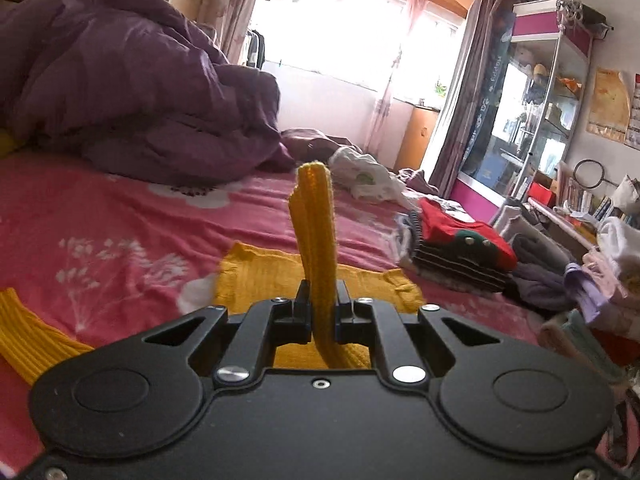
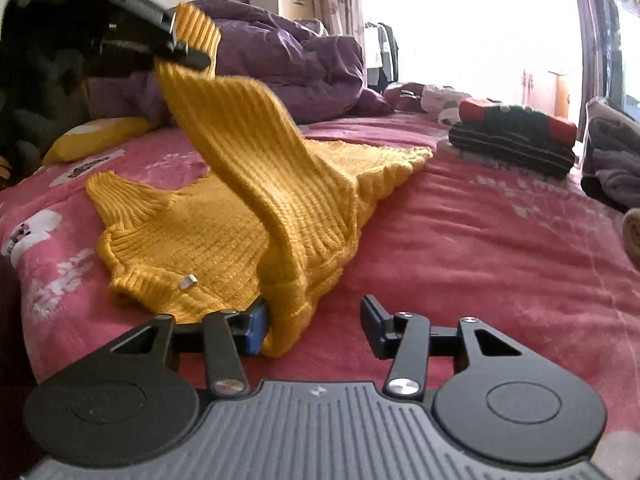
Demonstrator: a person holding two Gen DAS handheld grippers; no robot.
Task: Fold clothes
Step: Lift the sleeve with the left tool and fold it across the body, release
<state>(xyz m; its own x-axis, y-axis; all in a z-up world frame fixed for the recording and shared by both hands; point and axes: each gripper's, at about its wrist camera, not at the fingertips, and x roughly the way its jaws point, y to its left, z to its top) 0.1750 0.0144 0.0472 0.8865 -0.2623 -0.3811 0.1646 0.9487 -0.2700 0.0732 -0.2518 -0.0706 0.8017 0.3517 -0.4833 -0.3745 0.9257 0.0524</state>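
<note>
Item: mustard-yellow ribbed knit sweater (image 2: 224, 216), lying mostly flat on the bed with the pink floral sheet (image 2: 480, 232), which serves as the landmark here. Its collar end, with a small white tag, lies toward the near edge of the bed; one sleeve reaches out flat across the sheet on the far side of the body; the other sleeve is lifted off the bed in a long, twisted band that rises from the sweater's near corner.

Left tongs (image 1: 323, 312): pressed together on the cuff of the raised sleeve, held well above the bed. In the left wrist view the yellow knit stands upright between the two black fingers (image 1: 302, 312), with more of the sweater on the sheet beyond.

Right tongs (image 2: 312, 328): spread, low at the near edge of the bed. The folded near corner of the sweater sits between the fingers, touching the blue-padded finger (image 2: 256, 330) on one side and clear of the other. No pinch is shown.

Other stock on the bed:
- Crumpled purple quilt (image 1: 132, 92), heaped at the far side of the bed, behind the sweater.
- Folded stack of garments, red and green on top of dark striped knit (image 2: 516, 136), toward the window-side edge of the bed, apart from the sweater.
- Yellow pillow (image 2: 96, 136), partly seen by the quilt.
- Loose white cloth (image 1: 368, 178), far end of the bed.
</note>
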